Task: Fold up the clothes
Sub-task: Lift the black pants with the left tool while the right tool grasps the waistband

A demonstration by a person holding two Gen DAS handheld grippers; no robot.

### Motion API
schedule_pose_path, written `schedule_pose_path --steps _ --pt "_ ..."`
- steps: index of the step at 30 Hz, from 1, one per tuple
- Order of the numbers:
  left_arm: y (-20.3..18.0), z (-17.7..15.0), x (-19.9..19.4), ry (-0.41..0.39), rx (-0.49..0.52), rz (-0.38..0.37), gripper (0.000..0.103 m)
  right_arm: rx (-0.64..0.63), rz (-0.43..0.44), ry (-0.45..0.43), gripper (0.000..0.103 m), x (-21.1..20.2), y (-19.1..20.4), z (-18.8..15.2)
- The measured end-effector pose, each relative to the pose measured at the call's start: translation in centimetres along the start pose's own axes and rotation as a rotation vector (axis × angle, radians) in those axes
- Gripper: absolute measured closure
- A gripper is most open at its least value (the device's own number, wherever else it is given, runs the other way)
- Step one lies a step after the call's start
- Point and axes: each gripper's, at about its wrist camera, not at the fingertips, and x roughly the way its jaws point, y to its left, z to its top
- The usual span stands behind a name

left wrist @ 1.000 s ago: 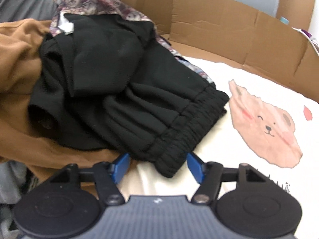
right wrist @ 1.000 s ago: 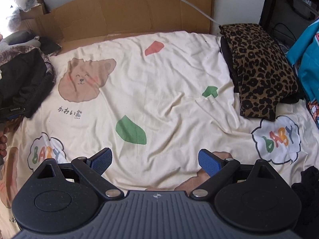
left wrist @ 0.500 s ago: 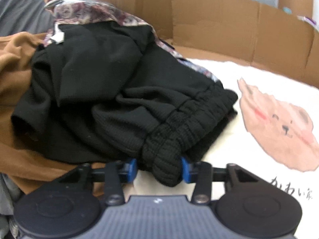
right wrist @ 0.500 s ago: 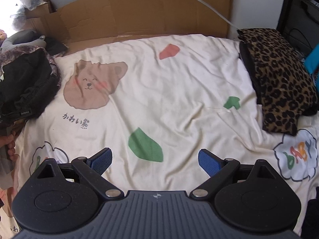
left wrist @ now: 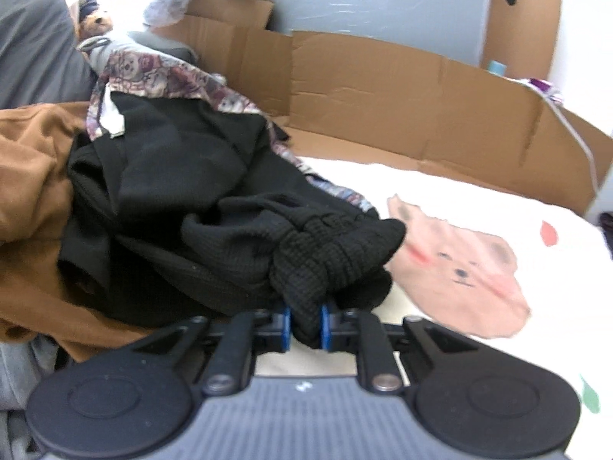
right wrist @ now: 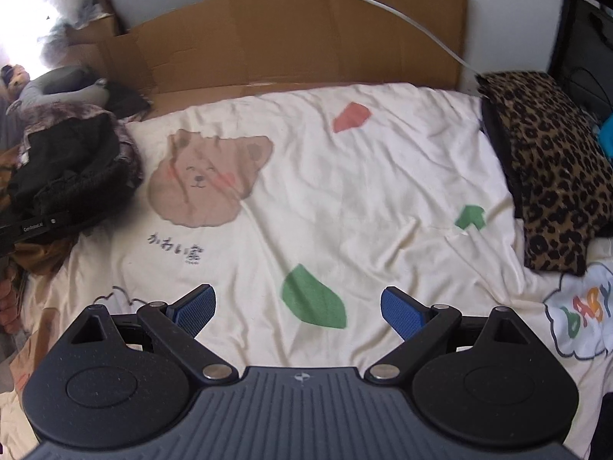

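Note:
A black waffle-knit garment (left wrist: 199,207) lies on a heap of clothes at the left of the bed. Its gathered waistband (left wrist: 333,253) is bunched and lifted. My left gripper (left wrist: 304,324) has its jaws closing on that waistband, and the blue pads press the fabric from both sides. The same black garment (right wrist: 69,168) shows at the far left in the right wrist view. My right gripper (right wrist: 298,308) hangs open over the cream bedsheet (right wrist: 345,176), with nothing between its fingers.
A brown garment (left wrist: 27,176) and a patterned one (left wrist: 164,80) lie under the black one. Folded leopard-print clothing (right wrist: 548,168) sits at the bed's right side. Cardboard panels (right wrist: 299,34) stand along the far edge. The sheet carries a bear print (right wrist: 207,180).
The left gripper's jaws have come together on the black waistband and lifted it off the heap. The right gripper slid sideways over the sheet and stayed open.

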Motion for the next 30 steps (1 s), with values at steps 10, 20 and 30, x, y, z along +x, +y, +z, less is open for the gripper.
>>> schedule_pose_path --steps 10,20,30 --pt "-1.0 -2.0 -7.8 0.063 0.038 -0.170 0.088 -0.080 0.110 -0.037 0.025 -0.9 2.3 -0.4" --pt "-1.2 -6.3 -11.9 0.148 -0.002 -0.178 0.089 -0.209 0.226 -0.031 0.033 2.5 5.4 0.7" --pt "1.9 -7.8 -14.7 0.169 -0.035 -0.143 0.089 -0.482 0.355 -0.011 0.038 5.5 11.1 1.2"
